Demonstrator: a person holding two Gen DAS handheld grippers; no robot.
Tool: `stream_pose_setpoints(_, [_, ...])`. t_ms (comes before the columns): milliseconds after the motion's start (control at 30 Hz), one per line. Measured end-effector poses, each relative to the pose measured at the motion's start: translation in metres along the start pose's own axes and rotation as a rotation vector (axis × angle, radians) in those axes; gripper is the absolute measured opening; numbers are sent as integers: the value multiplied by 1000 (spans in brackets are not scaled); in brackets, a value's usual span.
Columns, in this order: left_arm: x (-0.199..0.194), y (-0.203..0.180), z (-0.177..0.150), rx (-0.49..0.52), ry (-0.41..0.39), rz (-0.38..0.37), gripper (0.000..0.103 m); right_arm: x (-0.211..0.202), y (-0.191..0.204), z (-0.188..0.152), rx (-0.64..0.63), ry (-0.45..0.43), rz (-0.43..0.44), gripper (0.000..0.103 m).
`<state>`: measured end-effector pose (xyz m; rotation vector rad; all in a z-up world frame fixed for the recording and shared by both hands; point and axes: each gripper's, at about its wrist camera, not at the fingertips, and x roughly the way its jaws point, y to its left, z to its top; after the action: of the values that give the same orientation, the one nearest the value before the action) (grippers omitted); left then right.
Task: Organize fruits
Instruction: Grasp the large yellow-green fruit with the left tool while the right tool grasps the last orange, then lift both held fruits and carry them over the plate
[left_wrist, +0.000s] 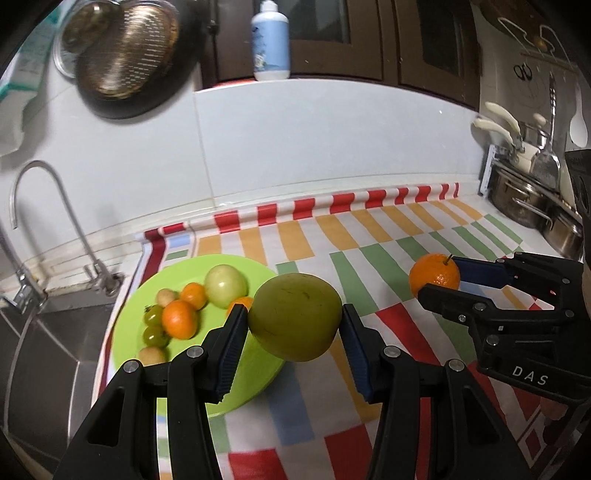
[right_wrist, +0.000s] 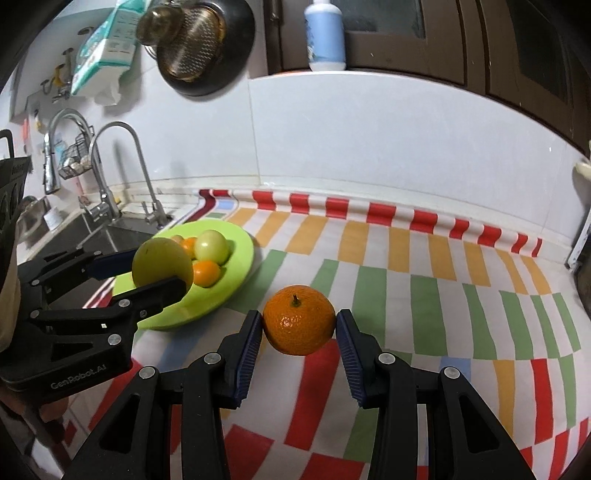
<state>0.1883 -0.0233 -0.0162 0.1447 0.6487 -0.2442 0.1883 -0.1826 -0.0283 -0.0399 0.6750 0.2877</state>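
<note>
Left hand-held gripper (left_wrist: 293, 328) clamped on a green apple (left_wrist: 294, 316), raised over the edge of the green plate (left_wrist: 255, 384) of small fruits. Right hand-held gripper (right_wrist: 299, 332) closed on an orange (right_wrist: 299, 319), lifted clear of the striped tabletop (right_wrist: 424, 295).

White tiled wall (right_wrist: 369, 147), dark wood cabinets (left_wrist: 369, 37) above; sink (right_wrist: 92, 236) left; checked cloth (right_wrist: 443, 295) over counter.

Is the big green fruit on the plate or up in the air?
Up in the air. The left gripper pinches the big green fruit between its pads, above the green plate's edge.
</note>
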Motion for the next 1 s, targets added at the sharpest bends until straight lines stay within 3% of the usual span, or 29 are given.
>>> stream_pose_setpoints(467, [-41,29,-17,-72,-27,97,50,-17,38,5,-63,-42,78,42])
stream_pose_setpoints(1000, [-43,69,-23,-121,-26,175,50,8,77,25,-142,-56,172,43])
